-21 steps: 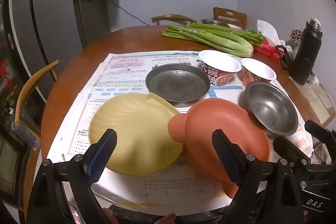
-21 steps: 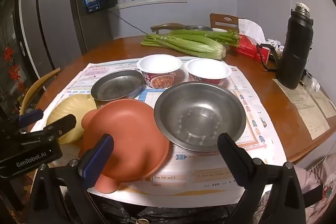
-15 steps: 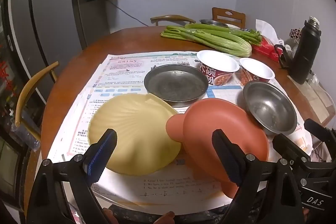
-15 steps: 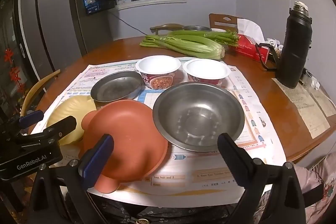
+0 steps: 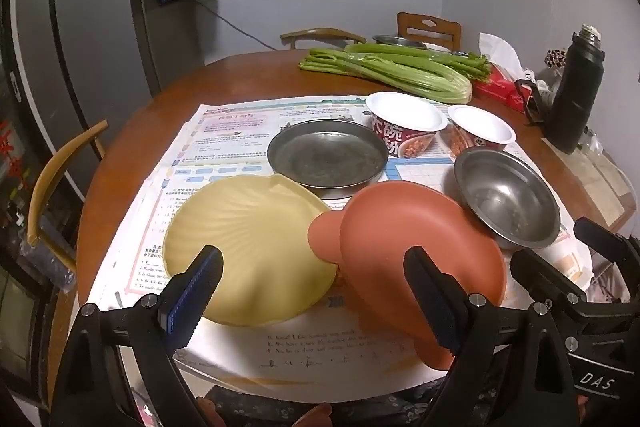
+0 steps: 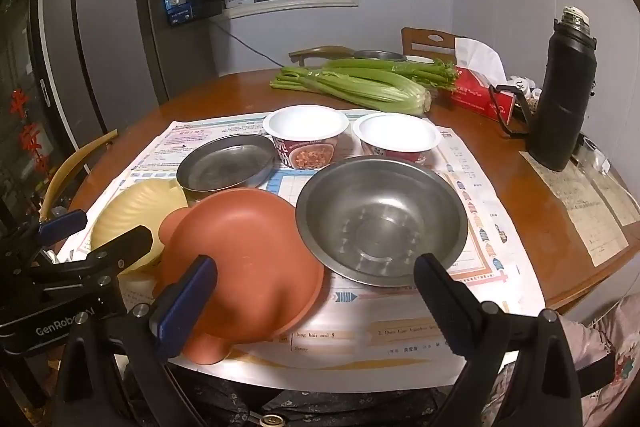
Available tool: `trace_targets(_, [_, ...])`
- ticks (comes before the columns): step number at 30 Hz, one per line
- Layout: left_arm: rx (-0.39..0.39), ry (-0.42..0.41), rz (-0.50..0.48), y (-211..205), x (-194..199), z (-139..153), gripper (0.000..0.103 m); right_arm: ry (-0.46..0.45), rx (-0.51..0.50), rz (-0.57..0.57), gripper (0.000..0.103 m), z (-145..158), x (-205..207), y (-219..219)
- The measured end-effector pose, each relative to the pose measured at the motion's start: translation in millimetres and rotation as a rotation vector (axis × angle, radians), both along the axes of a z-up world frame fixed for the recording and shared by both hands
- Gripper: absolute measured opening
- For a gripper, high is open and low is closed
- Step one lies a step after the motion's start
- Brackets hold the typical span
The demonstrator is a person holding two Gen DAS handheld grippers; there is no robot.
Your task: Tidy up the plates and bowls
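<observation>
Right now both grippers hover at the desk's [image 6: 532, 227] near edge, fingers spread wide, holding nothing. Left gripper [image 5: 312, 303] straddles the seam between the yellow shell plate [image 5: 248, 251] and the terracotta plate [image 5: 416, 247], the yellow one ahead-left and the terracotta one ahead-right, overlapping the yellow rim. Right gripper [image 6: 316, 303] has the terracotta plate ahead-left and the steel bowl [image 6: 382, 219] dead ahead, so it's nearer the bowl. Further back: the flat steel dish [image 6: 226, 165], then two white paper bowls [image 6: 306, 139], side by side.
</observation>
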State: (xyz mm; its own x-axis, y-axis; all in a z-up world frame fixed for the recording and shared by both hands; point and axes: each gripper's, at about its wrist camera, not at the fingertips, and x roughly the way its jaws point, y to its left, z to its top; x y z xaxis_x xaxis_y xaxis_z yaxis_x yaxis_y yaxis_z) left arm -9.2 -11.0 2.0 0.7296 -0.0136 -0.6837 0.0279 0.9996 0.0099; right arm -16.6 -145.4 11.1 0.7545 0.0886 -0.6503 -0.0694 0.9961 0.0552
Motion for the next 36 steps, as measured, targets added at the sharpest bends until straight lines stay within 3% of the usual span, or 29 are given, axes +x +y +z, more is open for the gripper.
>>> trace_targets(36, [-0.001,-0.001,-0.008,-1.2,-5.4,-0.4,0.092,0.016,-0.005,0.008,0.099,-1.5,-1.1,1.2])
